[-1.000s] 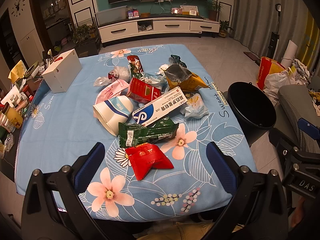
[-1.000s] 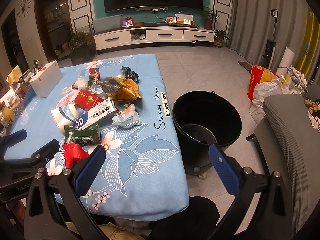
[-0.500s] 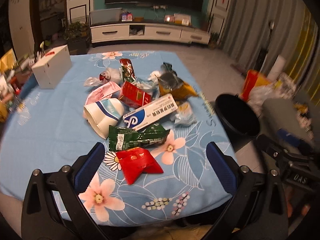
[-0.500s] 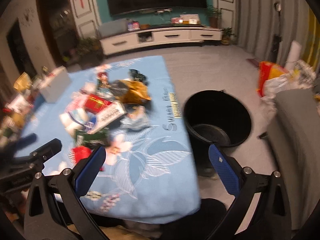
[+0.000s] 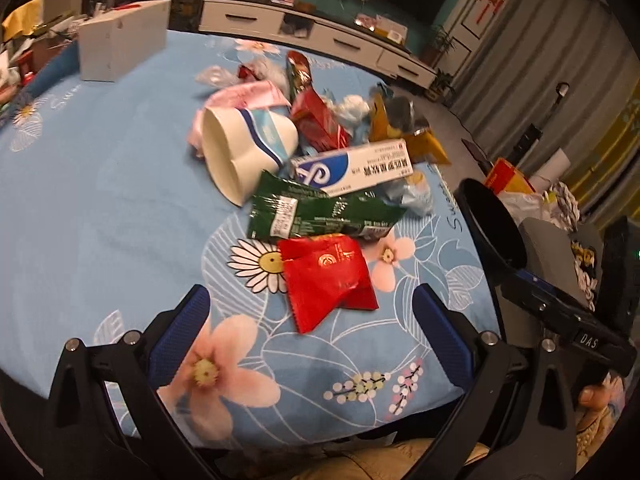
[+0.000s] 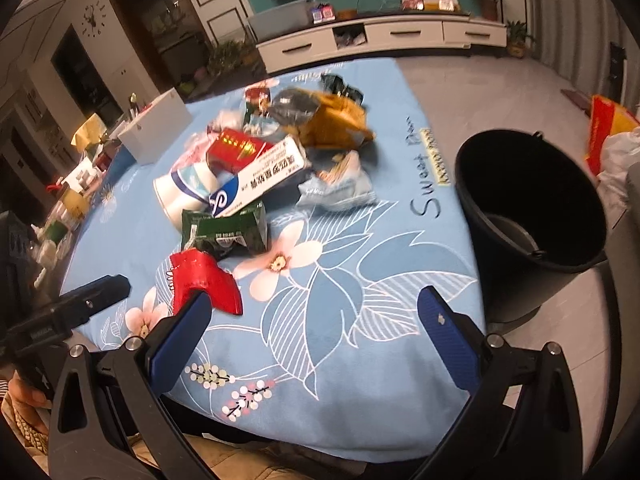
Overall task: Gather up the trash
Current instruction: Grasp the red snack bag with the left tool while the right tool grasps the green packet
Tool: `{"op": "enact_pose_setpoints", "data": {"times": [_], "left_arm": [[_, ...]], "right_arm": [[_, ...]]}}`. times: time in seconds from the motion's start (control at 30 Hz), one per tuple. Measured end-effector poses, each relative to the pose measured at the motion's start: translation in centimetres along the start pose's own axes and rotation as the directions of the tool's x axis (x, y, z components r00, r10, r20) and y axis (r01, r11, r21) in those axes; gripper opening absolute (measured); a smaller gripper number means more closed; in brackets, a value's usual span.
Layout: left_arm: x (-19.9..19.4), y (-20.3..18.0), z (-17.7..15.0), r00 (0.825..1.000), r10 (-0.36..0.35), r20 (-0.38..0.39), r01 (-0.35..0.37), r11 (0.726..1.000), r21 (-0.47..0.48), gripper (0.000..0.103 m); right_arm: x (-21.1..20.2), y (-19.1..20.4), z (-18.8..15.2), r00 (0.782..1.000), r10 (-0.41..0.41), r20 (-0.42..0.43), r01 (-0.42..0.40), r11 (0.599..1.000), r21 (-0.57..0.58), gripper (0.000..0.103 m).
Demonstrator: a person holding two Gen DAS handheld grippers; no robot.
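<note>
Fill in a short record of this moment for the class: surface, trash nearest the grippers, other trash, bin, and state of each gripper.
surface: table with a blue flowered cloth
nearest trash: red wrapper, lying flat ahead of the left gripper
other trash: green wrapper, white and blue box, paper cup on its side, yellow bag
bin: black bucket on the floor beside the table, on the right
left gripper: open, holding nothing
right gripper: open, holding nothing
progress: no trash picked up yet
</note>
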State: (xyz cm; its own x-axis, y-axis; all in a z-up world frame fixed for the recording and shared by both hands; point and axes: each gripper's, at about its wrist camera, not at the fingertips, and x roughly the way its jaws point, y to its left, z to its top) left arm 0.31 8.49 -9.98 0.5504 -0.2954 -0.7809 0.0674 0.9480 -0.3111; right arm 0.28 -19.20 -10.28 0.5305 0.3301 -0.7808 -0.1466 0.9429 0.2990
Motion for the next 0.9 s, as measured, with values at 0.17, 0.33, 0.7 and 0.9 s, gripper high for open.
{"op": "enact_pose_setpoints", "data": {"times": [0.17, 0.33, 0.7, 0.9], "left_arm": [[3.3, -0.7, 0.6, 0.999, -0.009, -0.039, 0.01, 1.0, 0.027, 0.1], [6.3, -1.6, 1.2, 0.997, 0.012, -0.073, -0.007, 0.998, 0.066, 0.096], [7.0, -1.0, 1.1, 0.992, -0.037, -0.118, 0.047, 0.996, 0.08, 0.031], [4.3, 1.3, 0.9, 0.993, -0.079, -0.089, 0.082, 0.996, 0.032, 0.026]], "right_arm": [[1.7, -0.4, 0.5, 0.997, 0.061, -0.037, -0.06, 0.998, 0.03, 0.1], [3.4, -0.1, 1.8, 0.993, 0.111, -0.051, -0.11, 0.993, 0.031, 0.1], [8.2, 1.7, 5.2, 0.971, 0.215, -0.109, -0.213, 0.977, 0.032, 0.099], [10.5, 3.3, 5.4, 0.958, 0.247, -0.146, -0.247, 0.969, 0.021, 0.091]]}}
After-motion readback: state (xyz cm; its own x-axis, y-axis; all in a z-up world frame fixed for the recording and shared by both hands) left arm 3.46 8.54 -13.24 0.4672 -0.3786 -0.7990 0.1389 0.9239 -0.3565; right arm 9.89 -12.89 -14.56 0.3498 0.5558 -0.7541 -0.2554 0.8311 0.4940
